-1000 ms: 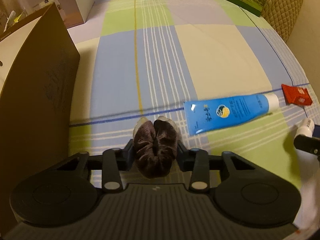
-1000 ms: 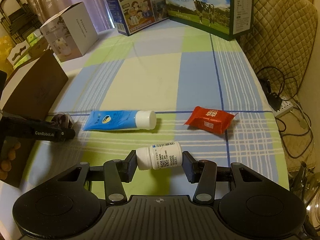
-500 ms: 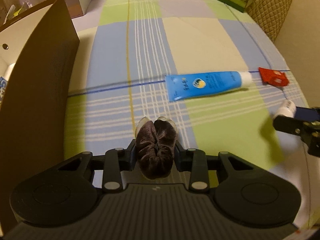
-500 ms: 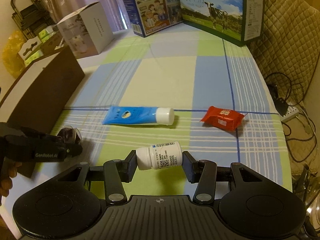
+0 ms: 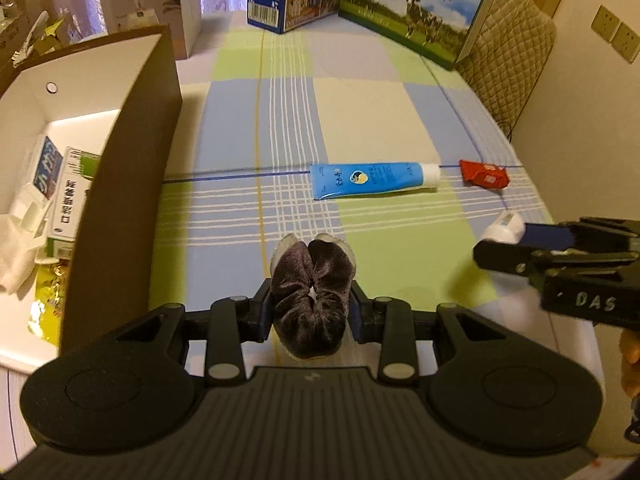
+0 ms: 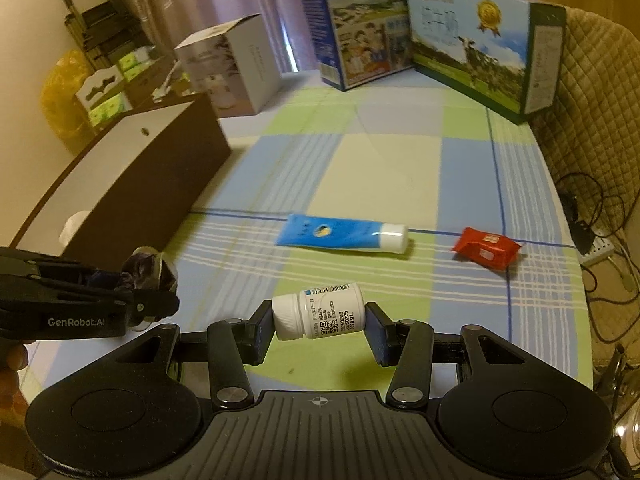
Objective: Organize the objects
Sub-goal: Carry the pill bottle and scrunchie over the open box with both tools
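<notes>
My left gripper (image 5: 312,304) is shut on a dark velvet scrunchie (image 5: 313,292), held above the checked tablecloth just right of the open brown box (image 5: 132,184). My right gripper (image 6: 318,320) is shut on a small white pill bottle (image 6: 320,314), held sideways above the cloth. The bottle's end also shows in the left wrist view (image 5: 505,229). A blue tube with a white cap (image 5: 374,178) (image 6: 344,234) and a red snack packet (image 5: 484,175) (image 6: 486,249) lie on the cloth ahead of both grippers.
The brown box holds a medicine carton (image 5: 72,204), tissue and a yellow packet. A white humidifier box (image 6: 232,68) and two milk cartons (image 6: 484,44) stand at the far edge. A quilted chair back (image 6: 592,92) and cables lie to the right.
Both grippers have risen and drawn back with their loads still held. The left view now looks down into the open box, and the right gripper sits closer beside the left.
</notes>
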A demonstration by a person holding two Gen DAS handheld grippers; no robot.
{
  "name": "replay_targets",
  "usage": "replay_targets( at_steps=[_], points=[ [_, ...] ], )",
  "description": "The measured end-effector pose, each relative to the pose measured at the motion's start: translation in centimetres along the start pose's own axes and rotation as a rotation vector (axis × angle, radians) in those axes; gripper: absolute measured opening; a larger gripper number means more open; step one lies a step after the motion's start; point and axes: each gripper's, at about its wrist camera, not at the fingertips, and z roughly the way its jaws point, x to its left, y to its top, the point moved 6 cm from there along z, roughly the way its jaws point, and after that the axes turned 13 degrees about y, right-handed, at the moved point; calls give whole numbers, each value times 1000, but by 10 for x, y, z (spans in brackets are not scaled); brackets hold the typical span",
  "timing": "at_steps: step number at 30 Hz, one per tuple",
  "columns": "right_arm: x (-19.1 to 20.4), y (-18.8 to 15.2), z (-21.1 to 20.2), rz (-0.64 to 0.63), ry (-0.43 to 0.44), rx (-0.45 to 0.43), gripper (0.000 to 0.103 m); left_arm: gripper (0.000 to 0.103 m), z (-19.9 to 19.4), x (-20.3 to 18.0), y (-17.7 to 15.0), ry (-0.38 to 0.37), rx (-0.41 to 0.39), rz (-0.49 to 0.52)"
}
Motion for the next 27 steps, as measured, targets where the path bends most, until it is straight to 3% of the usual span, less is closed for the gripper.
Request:
replay_targets(
  at_steps=[10, 27],
  points=[
    [57, 4, -4, -62, 45, 2, 45, 31, -43, 33, -8, -5, -73, -52],
    [168, 16, 28, -180, 167, -3, 45, 31, -87, 139, -29, 58, -136, -177]
  ],
)
